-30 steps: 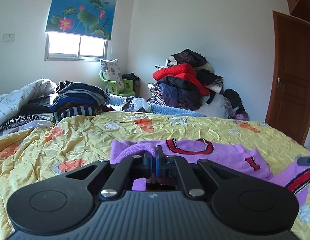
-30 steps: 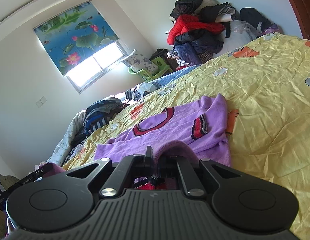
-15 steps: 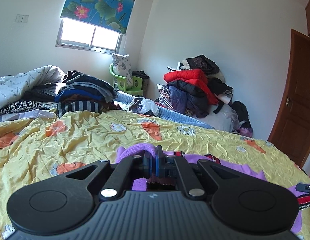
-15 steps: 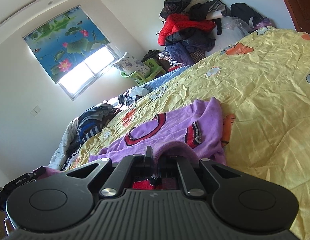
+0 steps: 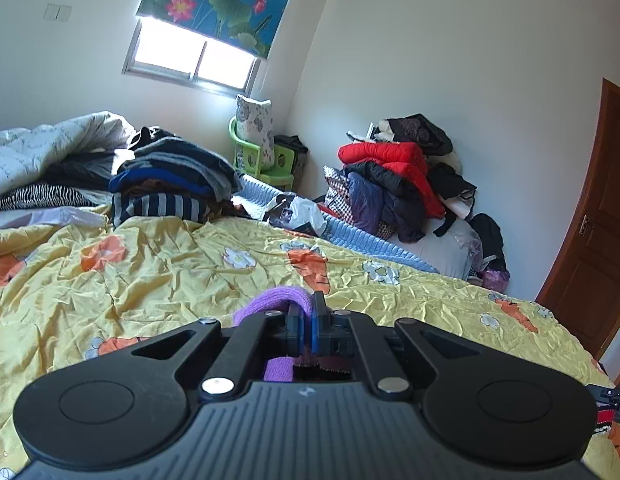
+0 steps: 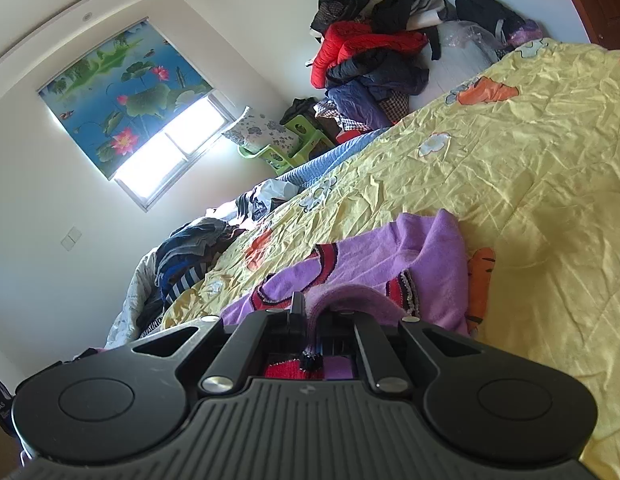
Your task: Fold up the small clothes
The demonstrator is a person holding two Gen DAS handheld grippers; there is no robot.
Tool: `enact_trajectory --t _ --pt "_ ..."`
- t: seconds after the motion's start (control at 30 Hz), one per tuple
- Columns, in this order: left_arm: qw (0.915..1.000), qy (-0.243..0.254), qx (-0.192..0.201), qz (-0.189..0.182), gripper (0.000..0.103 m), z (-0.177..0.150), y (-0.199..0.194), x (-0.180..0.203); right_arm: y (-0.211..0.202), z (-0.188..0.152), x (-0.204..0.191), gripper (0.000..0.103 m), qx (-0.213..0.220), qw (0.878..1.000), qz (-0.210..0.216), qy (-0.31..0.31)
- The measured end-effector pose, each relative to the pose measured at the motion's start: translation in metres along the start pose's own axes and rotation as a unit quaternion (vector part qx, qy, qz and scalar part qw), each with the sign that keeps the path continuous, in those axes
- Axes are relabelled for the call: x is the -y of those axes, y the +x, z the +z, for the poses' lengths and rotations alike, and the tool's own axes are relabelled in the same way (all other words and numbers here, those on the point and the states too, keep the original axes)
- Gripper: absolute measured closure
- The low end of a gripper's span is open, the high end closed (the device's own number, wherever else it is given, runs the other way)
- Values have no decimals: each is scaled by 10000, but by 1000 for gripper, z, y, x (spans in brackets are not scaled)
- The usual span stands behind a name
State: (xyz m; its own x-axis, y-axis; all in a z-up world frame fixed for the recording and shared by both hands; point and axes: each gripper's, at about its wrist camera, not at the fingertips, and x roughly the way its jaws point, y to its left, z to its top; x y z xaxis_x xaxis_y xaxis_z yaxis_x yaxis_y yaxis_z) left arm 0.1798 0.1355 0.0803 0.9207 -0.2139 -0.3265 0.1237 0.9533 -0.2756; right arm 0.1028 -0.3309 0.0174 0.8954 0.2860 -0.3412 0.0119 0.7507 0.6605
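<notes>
1. The left tongs are clamped on a fold of the purple sweater; the knit bulges up just in front of the pinched tips, and more purple and dark red knit shows in the gap behind them.
2. In the left wrist view the rest of the sweater is hidden below the tool body, so only that bunched fold is seen against the yellow bedspread.
3. The right tongs are likewise closed on the purple sweater, with a hump of fabric rising over the tips and a red-and-black trim edge showing between the arms of the tool.
4. From the right wrist view the sweater lies spread on the yellow bedspread, its red-banded neckline and one striped cuff visible, the near edge drawn up toward the tongs.
5. At the far side of the bed sits a stack of folded clothes, beside a crumpled white quilt.
6. Against the wall is a heap of jackets, red one on top, and a green chair stands under the window with the lotus blind.
7. A brown door is at the right edge.
</notes>
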Motion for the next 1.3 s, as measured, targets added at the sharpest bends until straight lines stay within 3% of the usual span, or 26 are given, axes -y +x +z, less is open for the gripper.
enact_trajectory --t 0.47,1.3 --pt "9985 64 -414 344 99 1 41 -1 32 14 3 93 -108 9999 -122 -23" --pt "9972 344 -530 402 99 18 63 19 45 28 17 93 -107 9997 -169 163"
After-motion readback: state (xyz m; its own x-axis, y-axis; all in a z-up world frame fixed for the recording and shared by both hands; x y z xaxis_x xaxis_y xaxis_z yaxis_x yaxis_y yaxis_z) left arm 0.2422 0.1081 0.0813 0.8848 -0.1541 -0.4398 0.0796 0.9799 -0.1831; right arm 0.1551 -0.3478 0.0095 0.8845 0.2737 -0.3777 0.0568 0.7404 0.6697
